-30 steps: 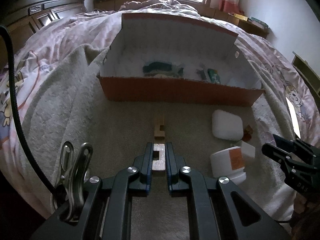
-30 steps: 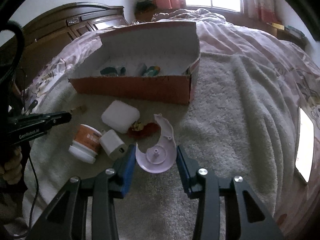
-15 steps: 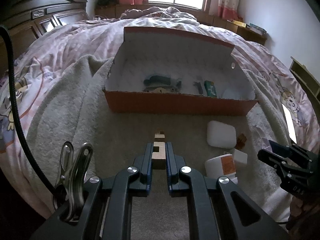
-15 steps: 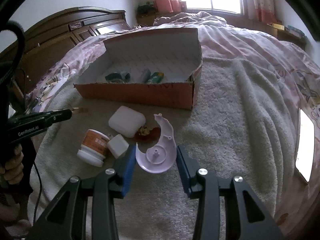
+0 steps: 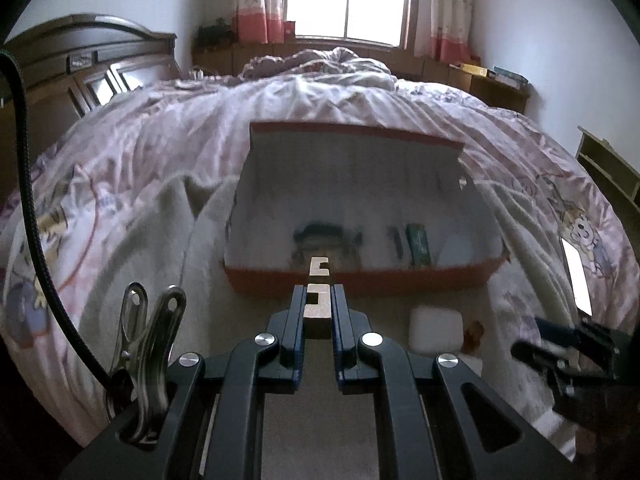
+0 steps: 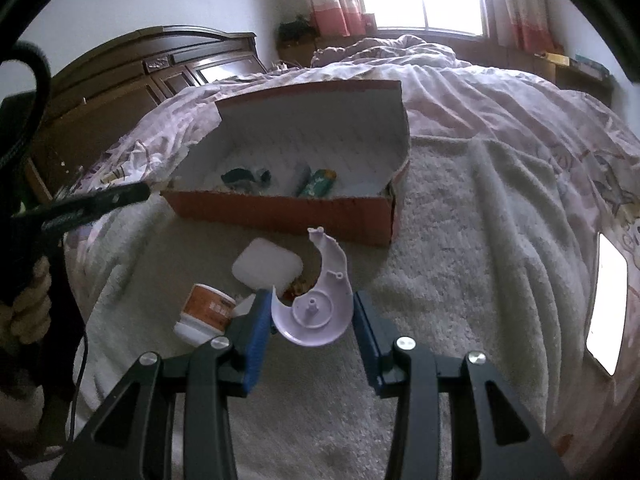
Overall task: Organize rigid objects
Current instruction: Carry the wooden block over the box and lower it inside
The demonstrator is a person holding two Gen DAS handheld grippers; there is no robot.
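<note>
On cream blanket over pink bedspread: left jaws clamping wooden block, right jaws clamping lilac plastic piece

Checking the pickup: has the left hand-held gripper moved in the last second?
Yes. The left hand-held gripper, shut on the wooden block, rose: its tips now overlap the red box front wall rather than the blanket below it.

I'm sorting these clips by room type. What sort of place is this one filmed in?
A bedroom, most likely in a home. The work happens on a bed with a rumpled pink quilt, a dark carved wooden headboard stands at its side, and a curtained window lies beyond.
</note>
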